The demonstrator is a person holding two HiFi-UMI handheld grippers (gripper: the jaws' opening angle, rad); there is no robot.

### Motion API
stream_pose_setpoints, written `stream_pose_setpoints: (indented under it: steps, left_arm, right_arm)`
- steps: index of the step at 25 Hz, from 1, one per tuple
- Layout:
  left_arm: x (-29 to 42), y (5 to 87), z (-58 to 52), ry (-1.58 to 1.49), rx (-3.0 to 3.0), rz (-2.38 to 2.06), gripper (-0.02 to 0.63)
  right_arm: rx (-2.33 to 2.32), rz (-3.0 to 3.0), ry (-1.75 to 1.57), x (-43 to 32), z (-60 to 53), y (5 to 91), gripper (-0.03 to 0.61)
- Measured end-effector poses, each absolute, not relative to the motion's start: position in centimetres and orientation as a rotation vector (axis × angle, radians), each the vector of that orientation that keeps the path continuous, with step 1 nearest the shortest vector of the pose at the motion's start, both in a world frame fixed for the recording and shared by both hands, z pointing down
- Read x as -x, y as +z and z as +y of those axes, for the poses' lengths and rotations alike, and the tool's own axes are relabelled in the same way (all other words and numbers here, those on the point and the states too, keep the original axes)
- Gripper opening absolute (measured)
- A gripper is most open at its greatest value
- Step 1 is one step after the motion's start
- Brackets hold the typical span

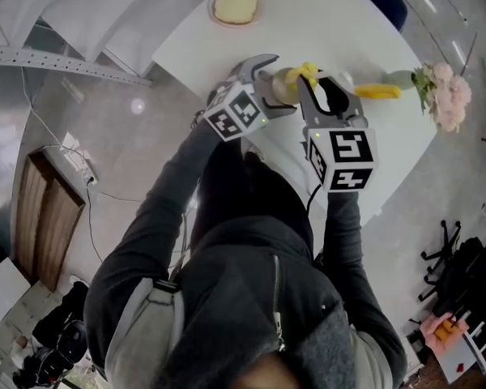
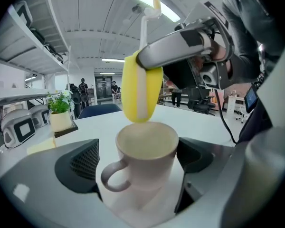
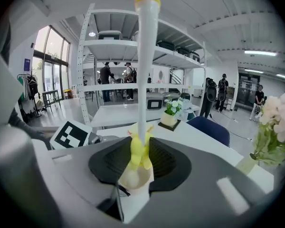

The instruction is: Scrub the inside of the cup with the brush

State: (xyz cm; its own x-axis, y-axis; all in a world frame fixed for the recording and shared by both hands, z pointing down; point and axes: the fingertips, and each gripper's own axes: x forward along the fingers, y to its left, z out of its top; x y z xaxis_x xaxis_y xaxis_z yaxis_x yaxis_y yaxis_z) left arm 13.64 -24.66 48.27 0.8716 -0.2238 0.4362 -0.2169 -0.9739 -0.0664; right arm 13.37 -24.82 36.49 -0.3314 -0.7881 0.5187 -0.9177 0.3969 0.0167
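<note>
White table (image 1: 332, 23) in an open office. Shelving racks (image 3: 133, 46) and a few people stand far back.

Left gripper (image 2: 137, 148): jaws clamped on the cup (image 2: 145, 160), one pad each side. Cup is upright near the table's near edge, with its handle at about 8 o'clock in the left gripper view.

Right gripper (image 3: 141, 163): jaws pinched on the brush (image 2: 140, 91) at its yellow foam head. The white stem runs straight up from the jaws to a yellow cap. The foam head hangs vertical, lower end at the cup mouth, about rim level. Can't tell if it touches the inside wall.

Obstructions: in the left gripper view the right gripper's body fills 12 to 3 o'clock above the cup and hides what's behind it.

Around, head view, from the cup:
- plate (image 1: 217, 16) with a pale yellow slab (image 1: 236, 1) at 11 o'clock, well apart
- yellow object (image 1: 378, 91) at 3 o'clock, just beside the right gripper; can't tell what it is
- pink flowers (image 1: 447, 94) past that, at the table edge

On the table's far side is a small potted plant (image 2: 60, 110), with a blue chair (image 2: 99, 110) behind it.
</note>
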Motion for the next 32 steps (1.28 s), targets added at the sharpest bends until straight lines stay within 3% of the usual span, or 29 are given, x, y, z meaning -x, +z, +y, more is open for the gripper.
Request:
stream_pose_setpoints:
  steps: [10, 14, 22, 32]
  left_arm:
    - [-11.4, 44.0, -25.1, -0.575, 3.082, 0.481, 0.499]
    - [-10.2, 41.5, -24.9, -0.470, 3.100, 0.560, 0.451]
    - [-9.0, 38.6, -24.0, -0.334, 3.068, 0.707, 0.261]
    - [-8.9, 39.4, -21.0, -0.255, 3.138, 0.786, 0.045]
  right_arm:
    - [-1.668, -2.276, 0.409, -17.6, -23.4, 32.0, 0.123]
    - [-1.725, -2.244, 0.439, -19.5, -22.4, 32.2, 0.129]
    - [-1.792, -2.126, 0.546, -22.6, -19.6, 35.4, 0.135]
    - [-1.707, -2.109, 0.661, -20.7, -16.6, 40.3, 0.138]
